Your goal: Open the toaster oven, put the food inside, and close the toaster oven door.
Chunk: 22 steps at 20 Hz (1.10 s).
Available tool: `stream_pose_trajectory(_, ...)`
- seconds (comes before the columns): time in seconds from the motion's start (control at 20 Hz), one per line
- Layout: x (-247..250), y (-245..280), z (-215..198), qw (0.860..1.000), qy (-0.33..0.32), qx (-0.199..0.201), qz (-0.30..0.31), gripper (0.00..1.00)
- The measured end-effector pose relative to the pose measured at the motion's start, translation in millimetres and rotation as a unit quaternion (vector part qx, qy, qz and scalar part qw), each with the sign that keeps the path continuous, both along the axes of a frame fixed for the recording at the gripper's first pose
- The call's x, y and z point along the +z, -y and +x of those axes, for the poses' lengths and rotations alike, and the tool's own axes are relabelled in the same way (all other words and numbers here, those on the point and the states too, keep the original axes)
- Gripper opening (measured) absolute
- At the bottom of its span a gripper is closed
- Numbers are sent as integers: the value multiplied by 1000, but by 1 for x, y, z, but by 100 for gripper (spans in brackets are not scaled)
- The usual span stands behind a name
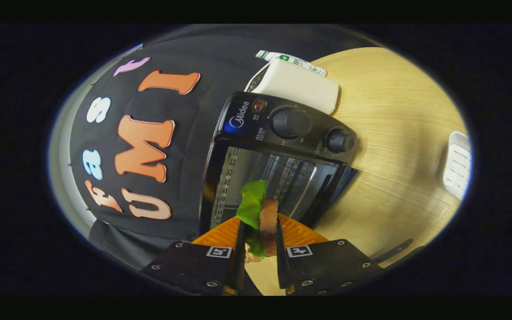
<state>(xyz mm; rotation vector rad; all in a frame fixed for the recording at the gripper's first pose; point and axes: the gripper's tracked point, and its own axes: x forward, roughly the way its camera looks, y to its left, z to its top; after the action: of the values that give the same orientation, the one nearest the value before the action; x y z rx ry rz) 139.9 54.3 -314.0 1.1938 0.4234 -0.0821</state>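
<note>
A pale wooden tabletop (pixel 398 146) carries the black toaster oven (pixel 278 164), its door (pixel 334 193) hanging open just beyond the claw (pixel 259 240). The claw is nearly closed, both fingers pressing a sandwich (pixel 265 222) (lettuce spilling out one side) right at the oven's mouth. A white box (pixel 300 84) sits behind the oven.

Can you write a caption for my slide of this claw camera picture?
Claw carries a sandwich toward the open toaster oven.
</note>
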Motion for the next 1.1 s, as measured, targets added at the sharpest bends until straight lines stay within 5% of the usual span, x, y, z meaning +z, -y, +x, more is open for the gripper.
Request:
stream_pose_trajectory(0.45,-17,-19,55,996,14,-74,47,31)
stream_pose_trajectory(0.75,-22,-34,27,995,-19,-73,66,64)
stream_pose_trajectory(0.85,-26,-35,7,996,-35,-64,46,80)
stream_pose_trajectory(0.9,-26,-36,-5,997,-36,-59,33,99)
stream_pose_trajectory(1.1,-9,-37,-52,999,-39,-3,-9,98)
